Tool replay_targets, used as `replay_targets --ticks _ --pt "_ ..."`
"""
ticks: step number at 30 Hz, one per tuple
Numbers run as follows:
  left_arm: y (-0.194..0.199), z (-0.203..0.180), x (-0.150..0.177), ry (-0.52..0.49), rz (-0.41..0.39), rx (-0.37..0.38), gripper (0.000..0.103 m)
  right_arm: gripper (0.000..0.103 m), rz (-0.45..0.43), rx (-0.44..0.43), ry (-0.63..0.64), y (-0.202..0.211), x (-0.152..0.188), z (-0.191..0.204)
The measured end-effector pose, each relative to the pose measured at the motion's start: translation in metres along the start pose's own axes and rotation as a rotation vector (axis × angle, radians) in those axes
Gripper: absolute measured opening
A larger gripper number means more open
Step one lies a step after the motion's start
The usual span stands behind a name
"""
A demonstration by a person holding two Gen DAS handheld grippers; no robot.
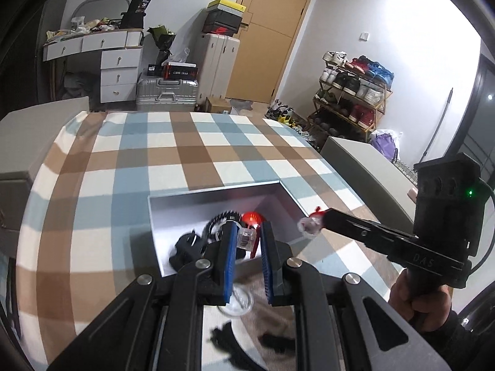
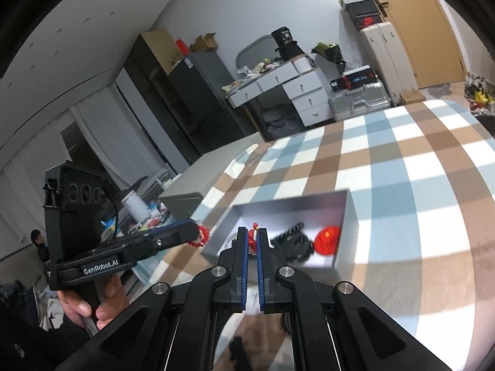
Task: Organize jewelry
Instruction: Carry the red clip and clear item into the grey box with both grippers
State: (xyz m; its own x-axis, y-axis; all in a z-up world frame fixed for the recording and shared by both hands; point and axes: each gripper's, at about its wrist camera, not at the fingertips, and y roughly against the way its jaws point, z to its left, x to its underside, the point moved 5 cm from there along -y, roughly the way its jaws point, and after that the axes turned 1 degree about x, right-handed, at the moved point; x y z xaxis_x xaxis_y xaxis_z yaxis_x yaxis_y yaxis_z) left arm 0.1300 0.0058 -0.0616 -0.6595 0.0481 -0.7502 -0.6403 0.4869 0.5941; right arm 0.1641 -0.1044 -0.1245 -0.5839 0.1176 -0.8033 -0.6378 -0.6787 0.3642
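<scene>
A white open box (image 1: 216, 199) (image 2: 348, 216) lies on the checked tablecloth. Inside it are a black beaded bracelet (image 1: 221, 219) (image 2: 290, 238) and a red round piece (image 1: 252, 219) (image 2: 328, 241). My left gripper (image 1: 247, 232) hovers over the box's near side, shut on a clear and red piece of jewelry (image 1: 246, 238); in the right wrist view it shows at the left with red beads (image 2: 201, 236) at its tips. My right gripper (image 2: 252, 232) is shut on a small red and clear piece (image 2: 252, 236), which also shows at the box's right edge in the left wrist view (image 1: 311, 222).
A round plate (image 1: 244, 337) with dark jewelry sits below my left gripper. Grey cabinets (image 1: 365, 160) flank the table. Beyond the table stand suitcases (image 1: 167, 91), a white drawer desk (image 1: 117, 71) and a shoe rack (image 1: 352, 92).
</scene>
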Motion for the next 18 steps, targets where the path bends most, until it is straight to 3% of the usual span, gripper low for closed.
replay_targets --ticks 18 --pt "-0.053 0.009 -0.013 -0.006 0.068 -0.002 0.010 0.005 0.068 0.062 -0.004 -0.052 -0.020 -0.039"
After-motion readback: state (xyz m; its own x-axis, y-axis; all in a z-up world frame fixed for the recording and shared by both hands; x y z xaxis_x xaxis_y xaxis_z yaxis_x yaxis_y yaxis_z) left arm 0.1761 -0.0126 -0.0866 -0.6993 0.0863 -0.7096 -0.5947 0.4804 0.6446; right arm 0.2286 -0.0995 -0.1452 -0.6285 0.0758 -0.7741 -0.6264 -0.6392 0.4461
